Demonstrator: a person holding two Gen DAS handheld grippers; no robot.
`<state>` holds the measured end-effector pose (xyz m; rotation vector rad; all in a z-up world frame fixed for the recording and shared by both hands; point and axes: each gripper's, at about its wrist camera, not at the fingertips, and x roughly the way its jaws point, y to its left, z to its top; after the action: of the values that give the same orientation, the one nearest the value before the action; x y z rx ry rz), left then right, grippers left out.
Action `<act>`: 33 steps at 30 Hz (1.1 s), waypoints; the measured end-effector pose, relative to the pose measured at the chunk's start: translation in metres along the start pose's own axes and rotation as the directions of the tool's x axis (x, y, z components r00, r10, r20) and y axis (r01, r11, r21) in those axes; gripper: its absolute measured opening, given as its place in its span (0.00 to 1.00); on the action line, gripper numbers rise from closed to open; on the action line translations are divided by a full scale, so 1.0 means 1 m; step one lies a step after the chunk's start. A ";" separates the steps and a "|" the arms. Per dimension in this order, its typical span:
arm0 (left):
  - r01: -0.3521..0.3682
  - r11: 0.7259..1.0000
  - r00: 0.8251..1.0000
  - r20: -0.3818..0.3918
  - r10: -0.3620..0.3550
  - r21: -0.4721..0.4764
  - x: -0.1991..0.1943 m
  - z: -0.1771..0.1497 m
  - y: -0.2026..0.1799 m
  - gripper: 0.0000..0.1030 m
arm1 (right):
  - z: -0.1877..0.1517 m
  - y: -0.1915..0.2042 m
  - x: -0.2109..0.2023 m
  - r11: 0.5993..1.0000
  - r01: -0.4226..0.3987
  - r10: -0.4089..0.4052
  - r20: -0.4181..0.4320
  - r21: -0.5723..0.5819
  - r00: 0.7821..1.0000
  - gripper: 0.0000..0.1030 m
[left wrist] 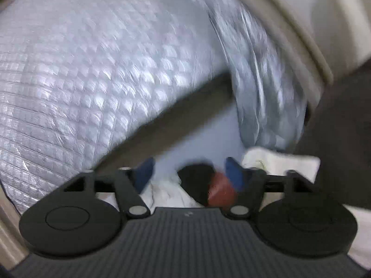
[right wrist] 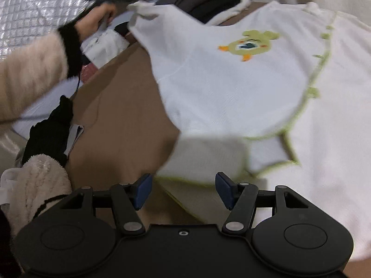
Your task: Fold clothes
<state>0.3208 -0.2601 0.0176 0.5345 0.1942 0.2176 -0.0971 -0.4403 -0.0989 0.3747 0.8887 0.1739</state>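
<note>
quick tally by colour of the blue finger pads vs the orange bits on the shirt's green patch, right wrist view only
blue finger pads: 2
orange bits on the green patch of the white shirt: 2 clear, at its left and bottom edges
total: 4

Left gripper (left wrist: 187, 173) and right gripper (right wrist: 183, 191) — black linkages, silver pivot screws, blue pads. Person: fluffy cream sleeve (right wrist: 30, 76), black cuff, bare hand (right wrist: 96, 18).

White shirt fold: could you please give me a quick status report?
Left gripper open, nothing held. Right gripper open at the white shirt hem. Shirt spread on brown surface. Black cloth lies aside.
</note>
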 end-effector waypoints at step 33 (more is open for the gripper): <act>0.934 0.283 0.187 -0.374 -0.908 -0.219 -0.330 -0.177 -0.070 0.10 | -0.109 -0.040 -0.026 0.935 0.159 -0.243 0.244 0.317 0.939 0.10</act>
<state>-0.0267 -0.3181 -0.1265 0.3242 0.9634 -0.9393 -0.1989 -0.4584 -0.1583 0.5651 0.6659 -0.2032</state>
